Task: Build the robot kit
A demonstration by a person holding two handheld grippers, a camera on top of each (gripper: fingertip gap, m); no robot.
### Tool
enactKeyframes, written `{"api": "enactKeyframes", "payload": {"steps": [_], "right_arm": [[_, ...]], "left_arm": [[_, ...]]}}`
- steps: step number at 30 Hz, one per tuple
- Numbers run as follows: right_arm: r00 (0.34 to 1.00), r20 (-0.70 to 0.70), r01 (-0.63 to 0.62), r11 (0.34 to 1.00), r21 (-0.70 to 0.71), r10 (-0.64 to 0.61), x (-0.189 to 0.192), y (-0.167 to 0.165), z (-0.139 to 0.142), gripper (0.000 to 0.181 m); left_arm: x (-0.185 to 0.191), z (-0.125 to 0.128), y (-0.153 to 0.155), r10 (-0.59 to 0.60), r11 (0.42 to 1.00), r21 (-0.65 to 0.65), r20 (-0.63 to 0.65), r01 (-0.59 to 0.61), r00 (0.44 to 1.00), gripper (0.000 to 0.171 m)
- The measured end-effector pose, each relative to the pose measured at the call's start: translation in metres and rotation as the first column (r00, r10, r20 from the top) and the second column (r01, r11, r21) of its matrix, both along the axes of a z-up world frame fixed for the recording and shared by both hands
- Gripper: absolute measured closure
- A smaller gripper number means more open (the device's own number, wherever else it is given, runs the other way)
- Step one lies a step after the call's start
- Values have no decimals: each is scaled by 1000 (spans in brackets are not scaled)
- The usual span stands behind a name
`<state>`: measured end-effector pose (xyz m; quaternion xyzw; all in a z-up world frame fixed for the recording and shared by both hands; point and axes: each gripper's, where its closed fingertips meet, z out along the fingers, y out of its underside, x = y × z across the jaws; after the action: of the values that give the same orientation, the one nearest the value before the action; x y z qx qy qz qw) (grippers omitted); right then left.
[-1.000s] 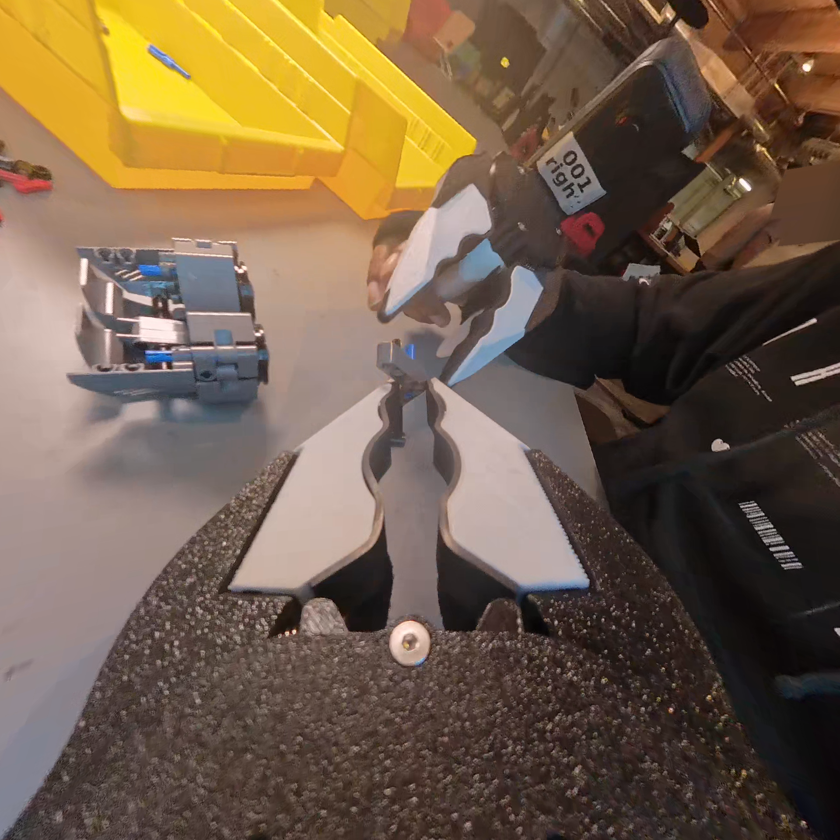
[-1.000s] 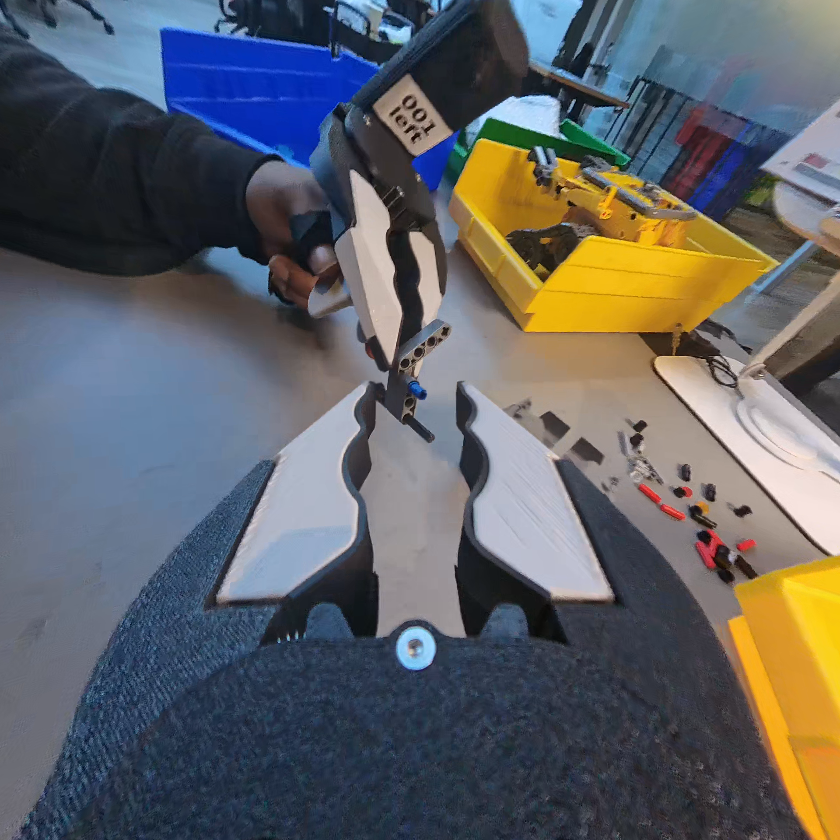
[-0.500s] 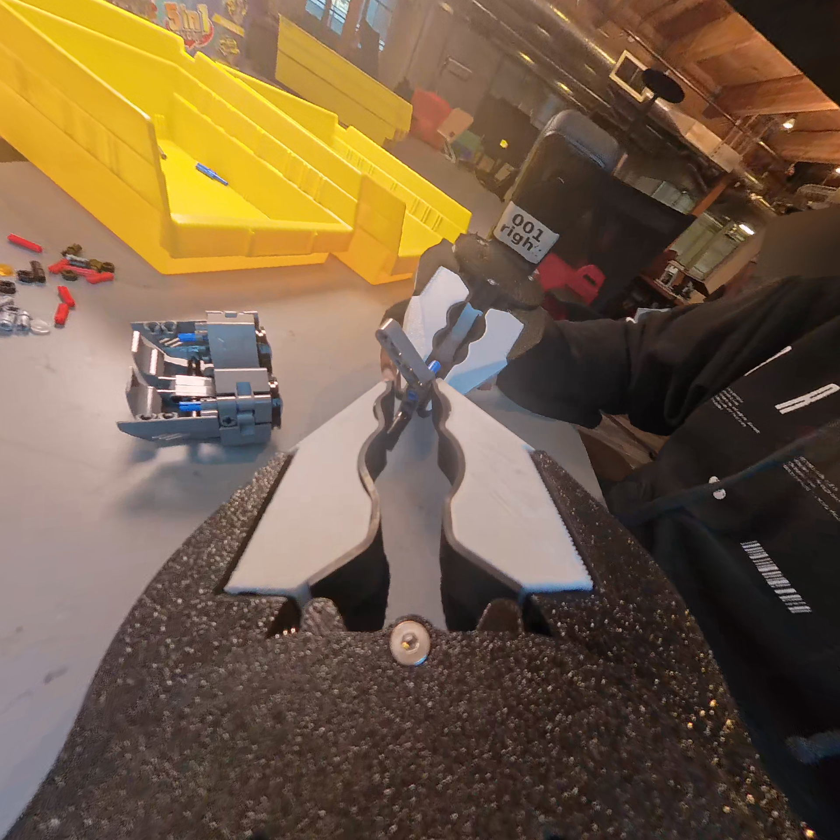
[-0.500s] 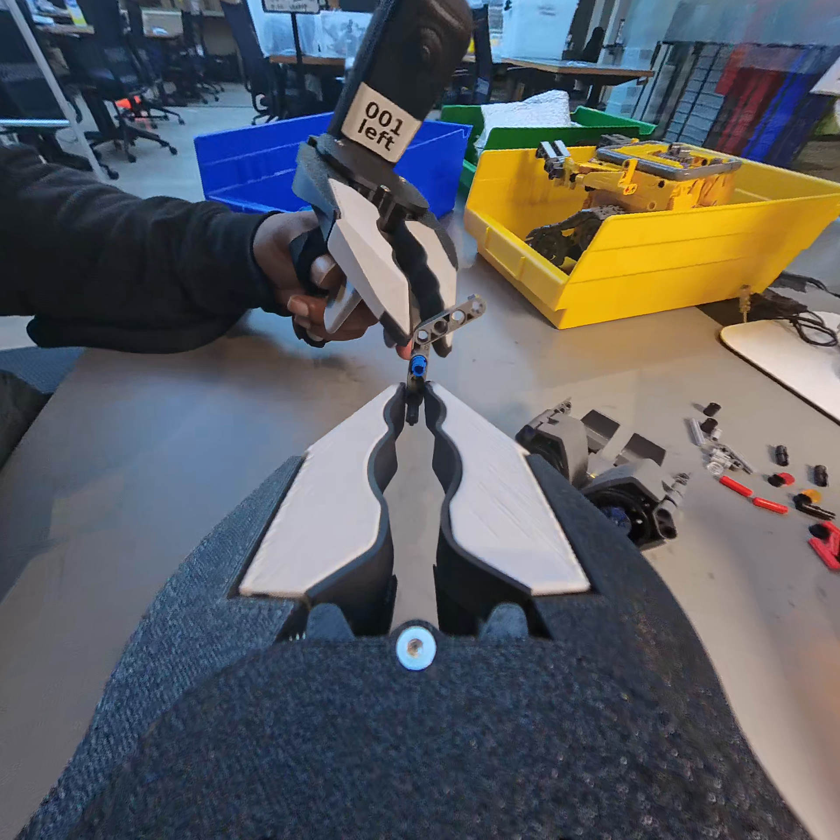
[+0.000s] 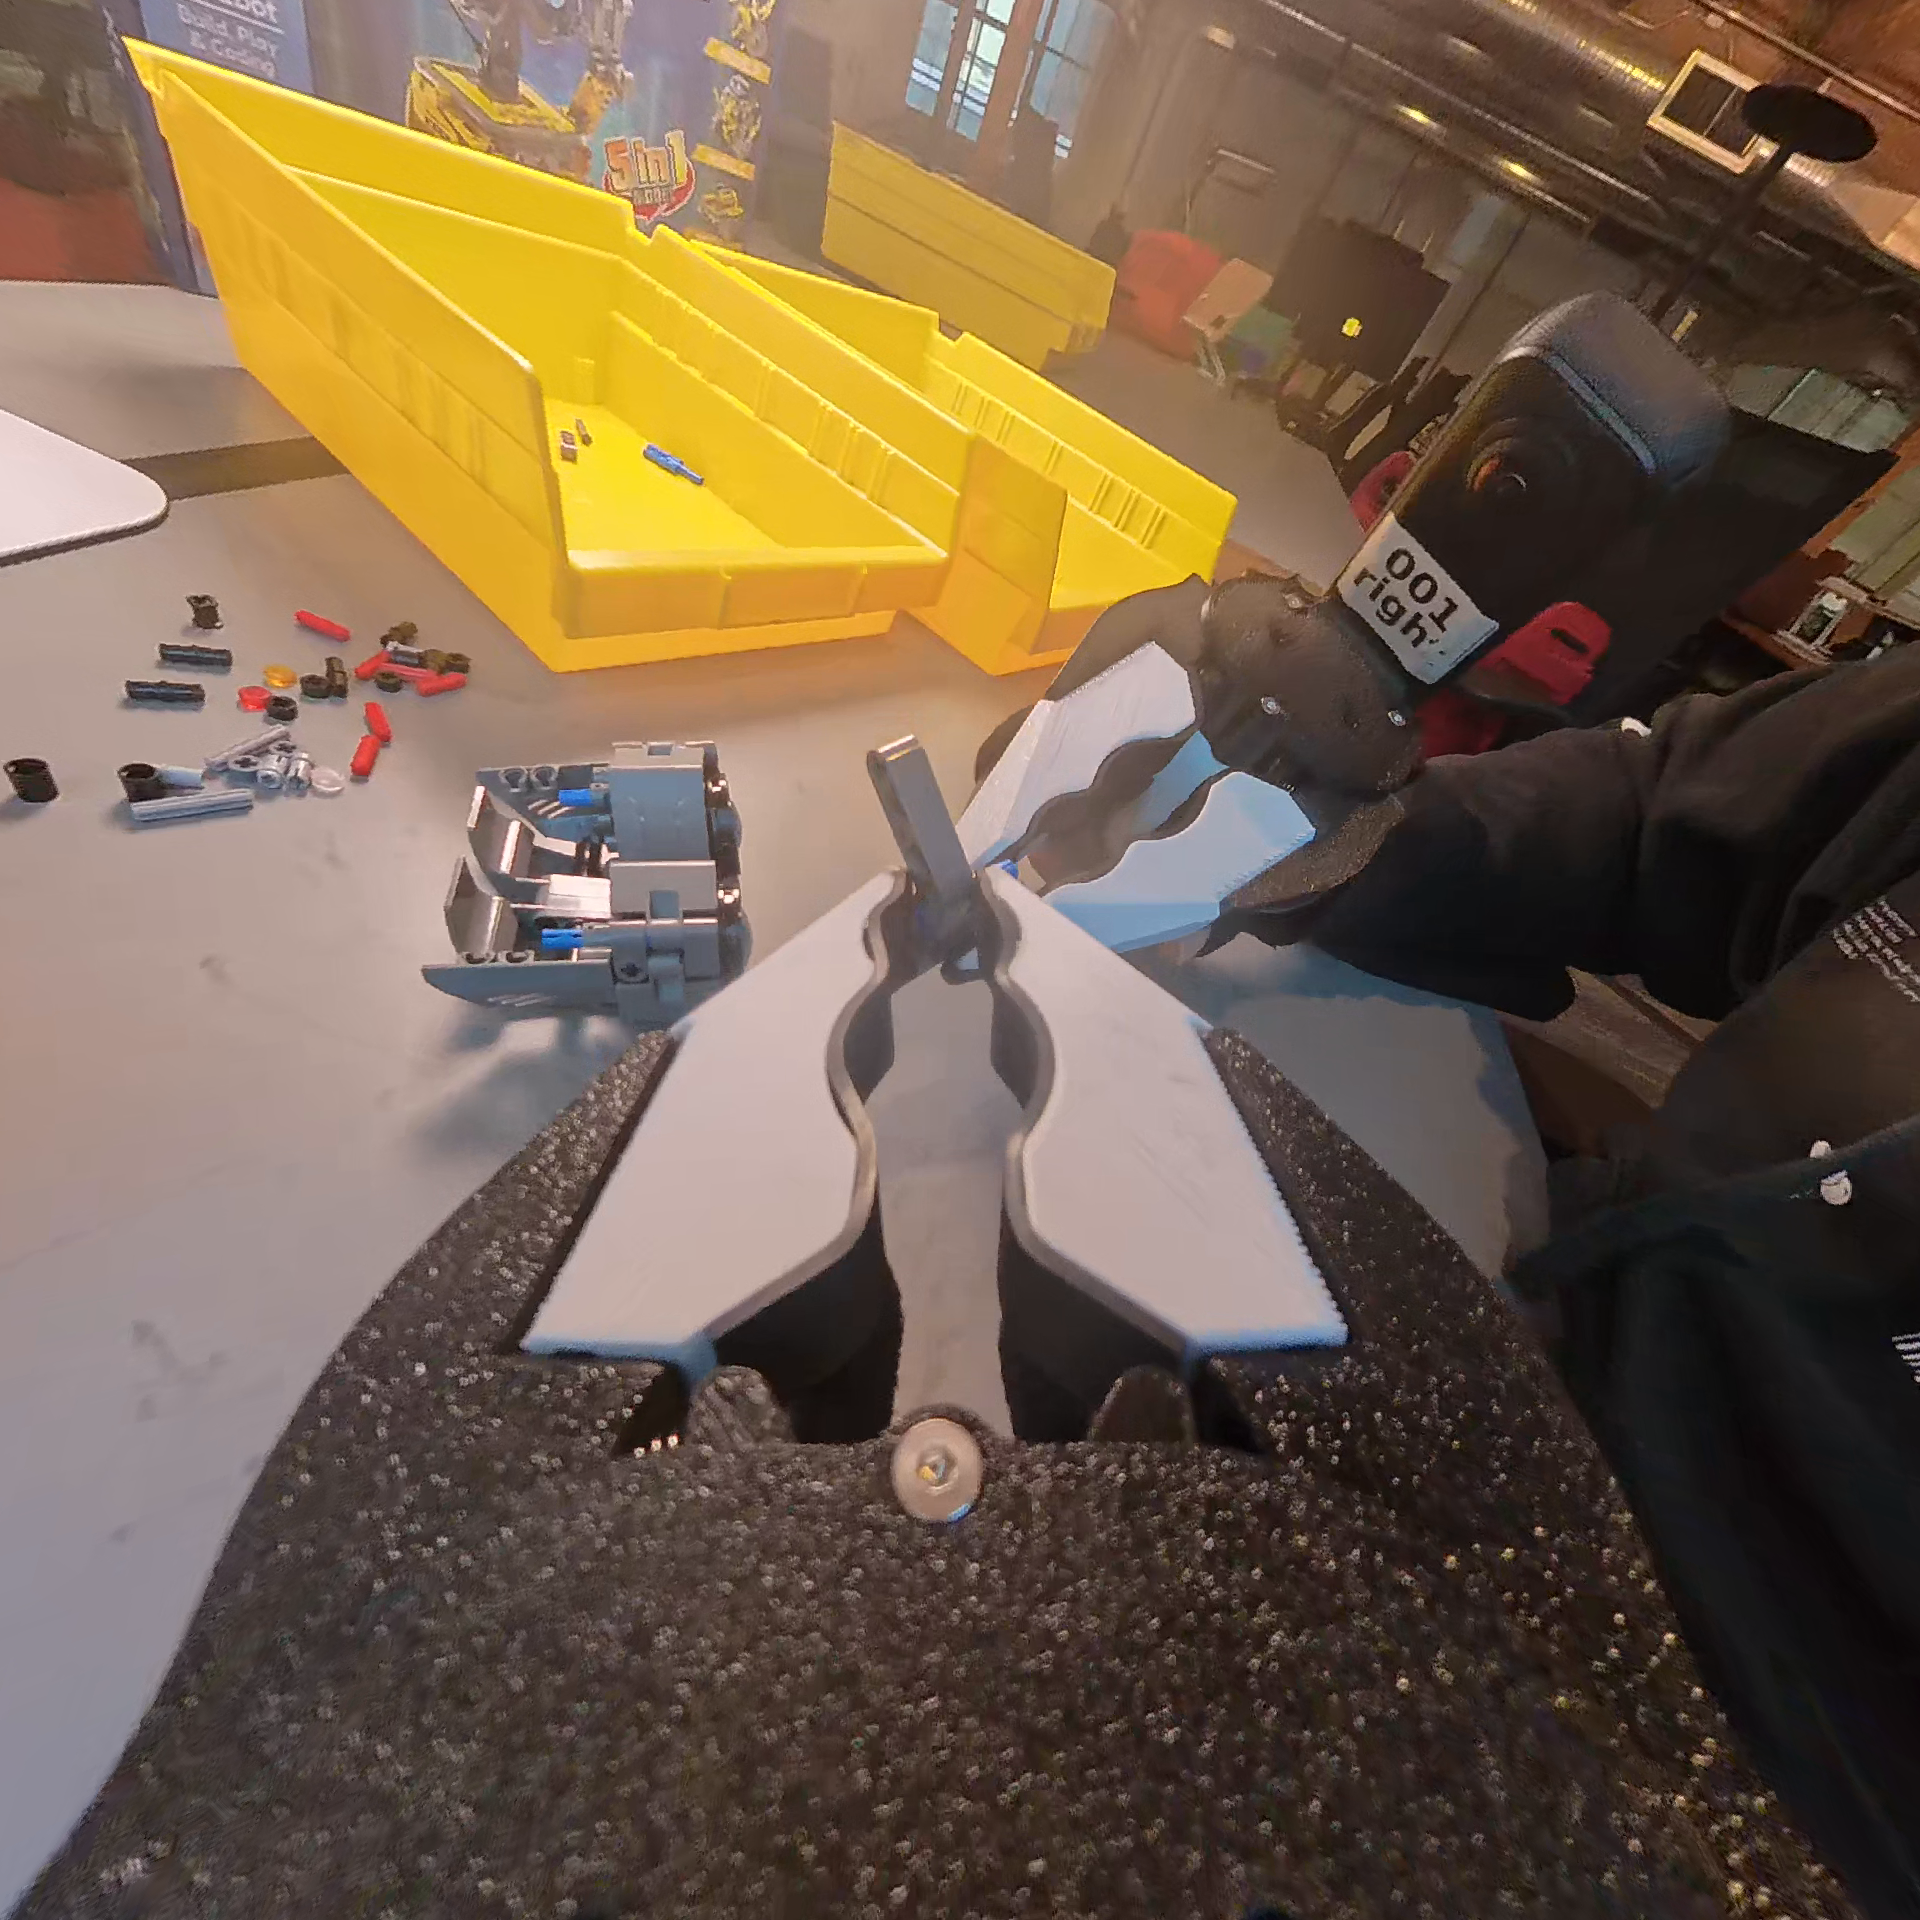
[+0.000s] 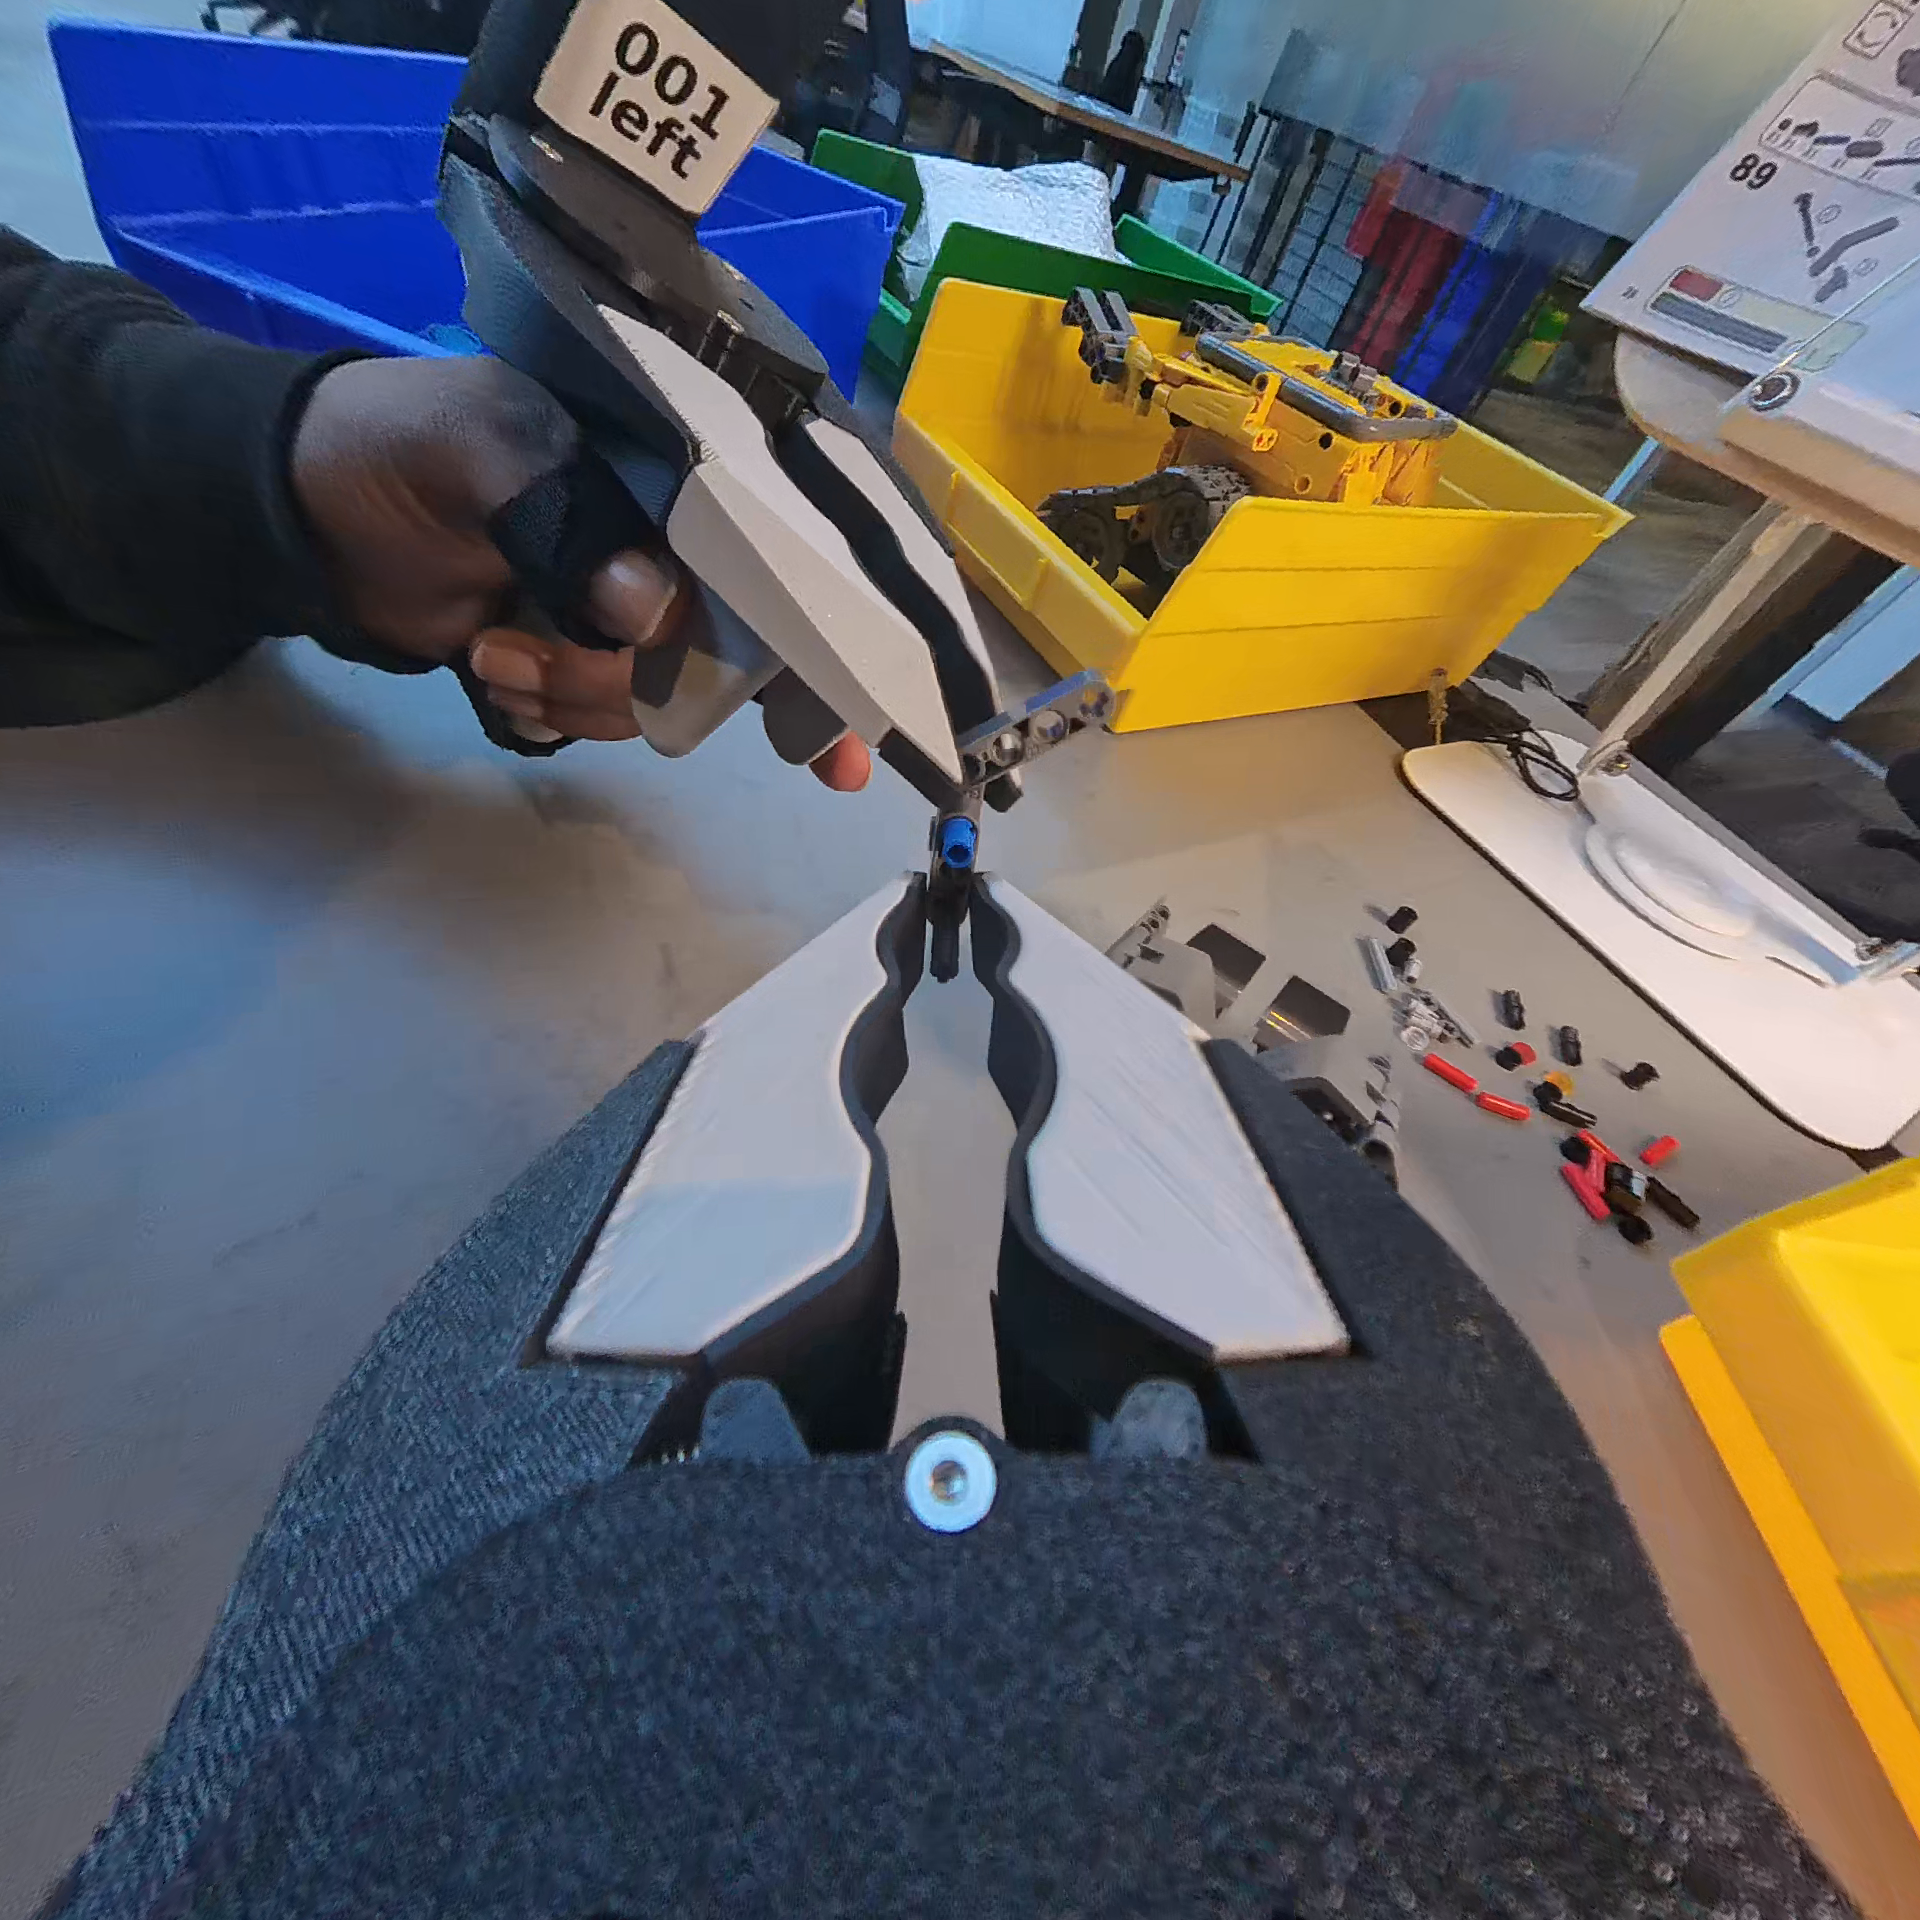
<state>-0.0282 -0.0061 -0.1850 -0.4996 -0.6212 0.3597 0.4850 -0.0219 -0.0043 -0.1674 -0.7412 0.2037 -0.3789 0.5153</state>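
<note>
My left gripper is shut on a grey beam with holes, which sticks up out of its tips. In the right wrist view the left gripper holds the same beam above the table. A dark piece with a blue pin hangs from the beam's end. My right gripper is shut on the black pin at the bottom of that piece. In the left wrist view the right gripper comes in from the right, its tips hidden behind my left fingers.
A grey brick assembly lies on the table to the left, with loose red and black pins beyond it. Yellow bins stand behind. A yellow bin with a yellow model, a blue bin and a white base show in the right wrist view. The tips of both grippers are at nearly the same place.
The right gripper's pads were open around the piece's lower end and have closed on the black pin. The left gripper kept the beam. Both grippers tilted and rose a little.
</note>
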Motion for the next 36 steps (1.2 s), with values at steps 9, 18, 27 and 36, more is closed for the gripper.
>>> {"api": "enactKeyframes", "payload": {"steps": [9,18,27,36], "right_arm": [[996,38,-77,997,2,77,2,-6,-11,174],[998,17,-54,998,-33,54,6,4,-8,167],[999,-50,-13,990,-143,6,13,23,4,165],[994,-89,57,986,-156,-71,7,48,16,165]], "left_arm": [[-2,-12,-5,-70,997,-44,-73,67,995,161],[-10,-36,-10,-131,980,-168,-119,110,984,163],[-5,-65,-18,-198,963,-233,-262,138,944,171],[-28,-42,5,-12,991,-133,-198,-15,980,155]]}}
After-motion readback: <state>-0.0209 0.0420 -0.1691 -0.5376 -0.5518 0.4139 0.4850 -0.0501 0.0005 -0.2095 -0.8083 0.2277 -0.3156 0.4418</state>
